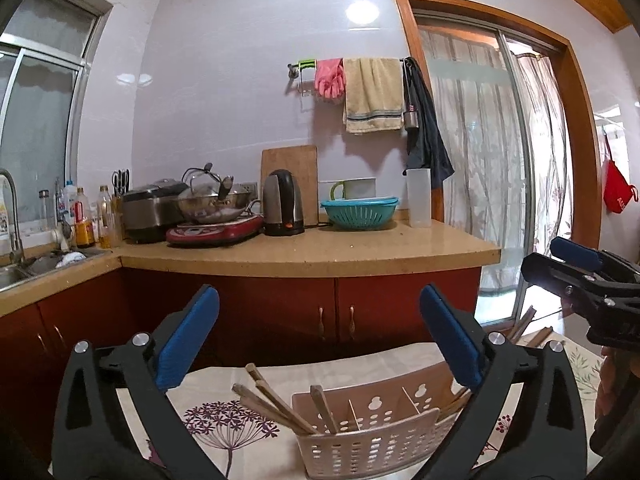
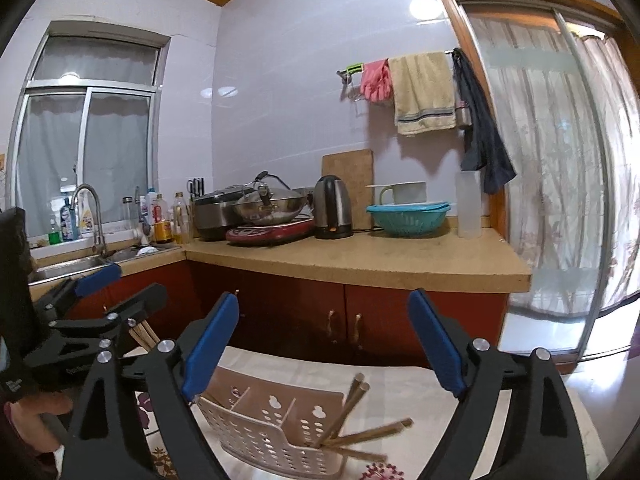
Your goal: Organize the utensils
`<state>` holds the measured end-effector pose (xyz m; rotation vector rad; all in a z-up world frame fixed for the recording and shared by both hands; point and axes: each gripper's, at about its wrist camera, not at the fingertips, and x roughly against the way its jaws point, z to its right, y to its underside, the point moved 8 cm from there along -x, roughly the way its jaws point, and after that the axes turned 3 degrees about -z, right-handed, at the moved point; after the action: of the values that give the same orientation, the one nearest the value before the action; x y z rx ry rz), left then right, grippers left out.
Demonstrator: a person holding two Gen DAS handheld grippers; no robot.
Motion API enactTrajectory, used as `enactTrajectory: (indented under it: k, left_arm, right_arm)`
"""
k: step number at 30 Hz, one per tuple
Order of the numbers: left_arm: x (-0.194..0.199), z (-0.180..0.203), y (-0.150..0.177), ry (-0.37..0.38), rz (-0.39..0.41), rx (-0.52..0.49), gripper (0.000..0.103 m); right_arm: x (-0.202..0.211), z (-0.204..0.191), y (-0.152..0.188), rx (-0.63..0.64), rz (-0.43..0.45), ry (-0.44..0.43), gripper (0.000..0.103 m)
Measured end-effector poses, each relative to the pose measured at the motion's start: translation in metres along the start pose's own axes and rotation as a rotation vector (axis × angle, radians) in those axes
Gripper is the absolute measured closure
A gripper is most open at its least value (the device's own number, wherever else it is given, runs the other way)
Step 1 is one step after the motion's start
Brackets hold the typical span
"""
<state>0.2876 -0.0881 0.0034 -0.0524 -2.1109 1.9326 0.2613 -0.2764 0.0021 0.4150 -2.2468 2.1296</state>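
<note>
A beige perforated utensil caddy (image 1: pixel 372 440) with dividers stands on the flowered tablecloth (image 1: pixel 216 428) below both grippers. Several wooden chopsticks (image 1: pixel 276 404) lean out of its left compartment in the left wrist view; more chopsticks (image 2: pixel 360 420) lean out of its right compartment in the right wrist view, where the caddy (image 2: pixel 272 432) shows too. My left gripper (image 1: pixel 320 336) is open and empty above the caddy. My right gripper (image 2: pixel 324 344) is open and empty above it; it also shows in the left wrist view (image 1: pixel 576 268) at the right edge.
A kitchen counter (image 1: pixel 320 252) with red cabinets lies ahead, holding an induction hob with wok (image 1: pixel 216 208), a kettle (image 1: pixel 282 204), a teal colander (image 1: pixel 360 212) and bottles. A sink (image 1: pixel 16 272) is at the left. A sliding glass door (image 1: pixel 500 160) is at the right.
</note>
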Motion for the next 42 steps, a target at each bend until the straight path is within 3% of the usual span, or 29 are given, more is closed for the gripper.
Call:
enactTrajectory:
  k: [8,18,32,42]
  left_arm:
    - [0.045,0.001,0.019,-0.016,-0.063,0.019,0.004]
    - [0.116,-0.001,0.062,-0.033,-0.153,0.070,0.004]
    - [0.211,-0.004,0.054,-0.084,-0.081,0.063,0.004]
    - [0.239,0.000,0.049,-0.081,-0.043,0.074,0.004]
  right_arm:
    - [0.035,0.004,0.023,-0.018,-0.085,0.101,0.018]
    - [0.088,-0.011,0.067,-0.036,-0.186,0.136,0.018]
    - [0.164,-0.045,0.053,0.000,-0.125,0.138,0.016]
    - [0.183,-0.052,0.055,-0.010,-0.108,0.123,0.015]
